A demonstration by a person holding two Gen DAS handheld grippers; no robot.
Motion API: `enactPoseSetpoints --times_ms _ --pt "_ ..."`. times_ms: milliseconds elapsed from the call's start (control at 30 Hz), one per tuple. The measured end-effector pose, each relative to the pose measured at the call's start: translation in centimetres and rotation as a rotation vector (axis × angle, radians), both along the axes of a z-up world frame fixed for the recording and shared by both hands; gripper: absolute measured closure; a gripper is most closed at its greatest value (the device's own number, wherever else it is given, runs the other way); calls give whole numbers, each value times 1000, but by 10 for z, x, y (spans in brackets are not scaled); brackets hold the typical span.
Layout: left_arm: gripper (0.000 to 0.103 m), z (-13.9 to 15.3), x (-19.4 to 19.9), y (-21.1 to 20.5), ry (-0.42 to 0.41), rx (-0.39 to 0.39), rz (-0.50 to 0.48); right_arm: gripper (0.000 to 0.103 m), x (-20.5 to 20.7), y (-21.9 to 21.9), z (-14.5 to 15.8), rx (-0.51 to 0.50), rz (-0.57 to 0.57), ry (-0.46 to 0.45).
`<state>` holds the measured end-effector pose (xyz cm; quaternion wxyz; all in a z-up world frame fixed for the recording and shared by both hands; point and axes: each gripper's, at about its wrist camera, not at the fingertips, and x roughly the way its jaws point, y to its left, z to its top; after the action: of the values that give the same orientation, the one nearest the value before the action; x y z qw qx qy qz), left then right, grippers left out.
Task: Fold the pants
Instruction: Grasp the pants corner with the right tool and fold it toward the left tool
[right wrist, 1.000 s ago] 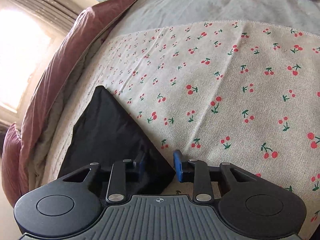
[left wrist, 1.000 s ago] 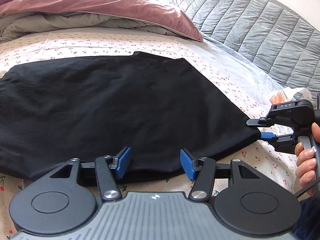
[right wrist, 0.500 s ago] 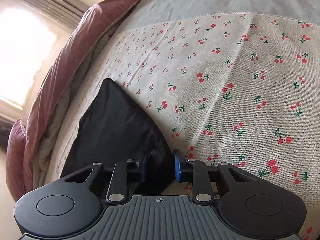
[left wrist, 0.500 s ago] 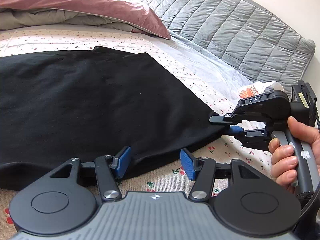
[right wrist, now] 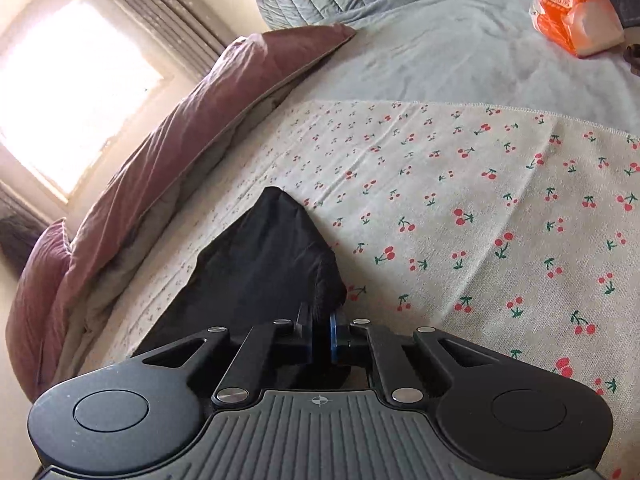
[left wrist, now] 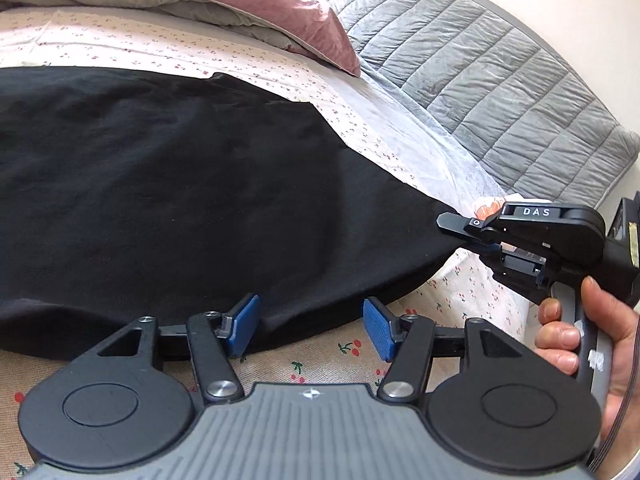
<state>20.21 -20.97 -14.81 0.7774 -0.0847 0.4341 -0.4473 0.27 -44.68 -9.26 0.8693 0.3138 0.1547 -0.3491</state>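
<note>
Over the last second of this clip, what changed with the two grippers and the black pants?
The right gripper closed: its fingers, apart around the corner of the black pants a second ago, now pinch it, and the corner is lifted slightly off the cherry-print sheet. The left gripper stayed open at the pants' near edge, gripping nothing. The rest of the pants still lies spread flat.
</note>
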Motion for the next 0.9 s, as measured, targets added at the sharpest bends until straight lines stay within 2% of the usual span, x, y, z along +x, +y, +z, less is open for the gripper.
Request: enactPoseSetpoints --times_ms 133,367,500,767,900 --pt "35 6 7 9 1 39 85 95 13 20 13 -127 44 20" --pt "33 20 9 14 -149 294 261 95 38 53 24 -301 91 73" --pt "32 21 17 29 -117 304 305 95 53 72 27 -369 125 93" --pt "32 25 23 48 -94 303 323 95 82 106 27 -481 182 129" --pt "32 33 25 64 -98 307 368 95 103 137 21 -584 283 143"
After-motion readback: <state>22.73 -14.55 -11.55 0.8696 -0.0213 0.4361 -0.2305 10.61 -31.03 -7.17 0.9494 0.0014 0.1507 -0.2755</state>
